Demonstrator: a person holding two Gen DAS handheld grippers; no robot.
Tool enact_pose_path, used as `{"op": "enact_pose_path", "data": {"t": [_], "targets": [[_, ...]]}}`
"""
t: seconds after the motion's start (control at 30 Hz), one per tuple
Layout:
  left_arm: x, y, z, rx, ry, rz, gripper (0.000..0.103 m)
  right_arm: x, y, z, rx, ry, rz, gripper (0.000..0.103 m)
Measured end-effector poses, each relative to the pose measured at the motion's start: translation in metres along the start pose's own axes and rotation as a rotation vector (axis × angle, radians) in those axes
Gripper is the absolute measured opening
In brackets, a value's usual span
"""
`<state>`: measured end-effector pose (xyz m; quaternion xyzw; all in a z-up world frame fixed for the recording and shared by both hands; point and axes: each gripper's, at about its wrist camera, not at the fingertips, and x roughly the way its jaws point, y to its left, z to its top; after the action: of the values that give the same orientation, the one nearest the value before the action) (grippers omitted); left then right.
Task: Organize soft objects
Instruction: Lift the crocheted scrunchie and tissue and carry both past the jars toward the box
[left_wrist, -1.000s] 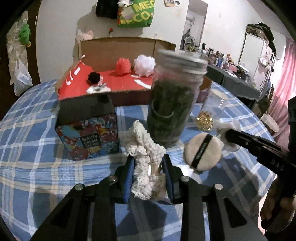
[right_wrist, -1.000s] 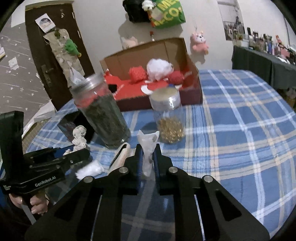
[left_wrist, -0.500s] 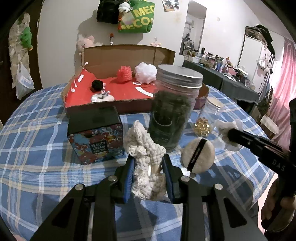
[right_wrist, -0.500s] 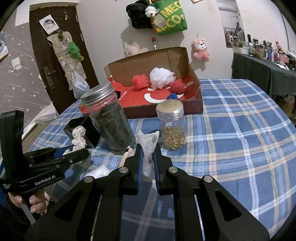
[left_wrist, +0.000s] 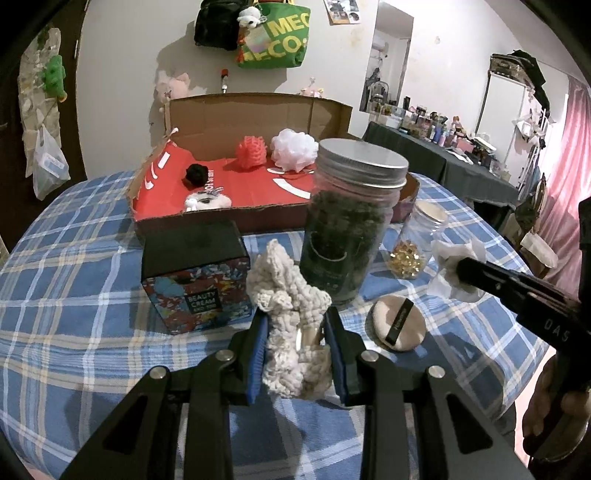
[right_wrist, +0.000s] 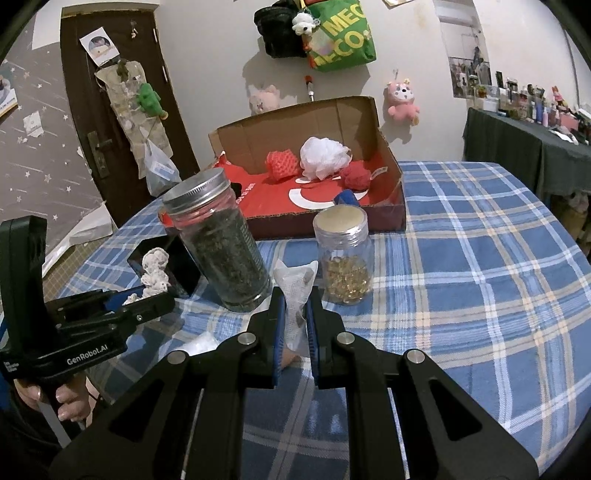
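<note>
My left gripper (left_wrist: 295, 325) is shut on a cream crocheted piece (left_wrist: 288, 295) and holds it above the blue checked tablecloth (left_wrist: 74, 295). My right gripper (right_wrist: 294, 310) is shut on a white folded cloth (right_wrist: 295, 288), also lifted; the cloth also shows in the left wrist view (left_wrist: 456, 269). An open cardboard box (right_wrist: 314, 118) with a red floor stands at the back, holding a red mesh puff (right_wrist: 282, 164), a white puff (right_wrist: 324, 157) and a red pom (right_wrist: 355, 176). A round beige powder puff (left_wrist: 397, 323) lies on the cloth.
A tall jar of dark leaves (right_wrist: 221, 240) and a small jar of golden capsules (right_wrist: 345, 254) stand between the grippers and the box. A black-lidded beauty cream box (left_wrist: 195, 273) stands at left. A dark-covered side table (right_wrist: 524, 147) lies right.
Both grippers have risen and pulled back from the jars with their held pieces; the box and jars look farther and lower in view.
</note>
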<state>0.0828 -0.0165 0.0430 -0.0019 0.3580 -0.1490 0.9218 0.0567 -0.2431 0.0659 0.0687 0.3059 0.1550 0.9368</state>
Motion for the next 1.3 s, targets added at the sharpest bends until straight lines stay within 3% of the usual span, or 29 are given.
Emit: {"op": "enact_pose_path", "data": {"t": [0.93, 1.3], "targets": [[-0.014, 0.076, -0.015, -0.128, 0.057, 0.098, 0.032, 0.001, -0.051, 0.002, 0.078, 0.041, -0.116, 0.011], [-0.003, 0.114, 0.0, -0.142, 0.079, 0.154, 0.032, 0.009, -0.063, 0.014, 0.06, 0.068, -0.171, 0.011]]}}
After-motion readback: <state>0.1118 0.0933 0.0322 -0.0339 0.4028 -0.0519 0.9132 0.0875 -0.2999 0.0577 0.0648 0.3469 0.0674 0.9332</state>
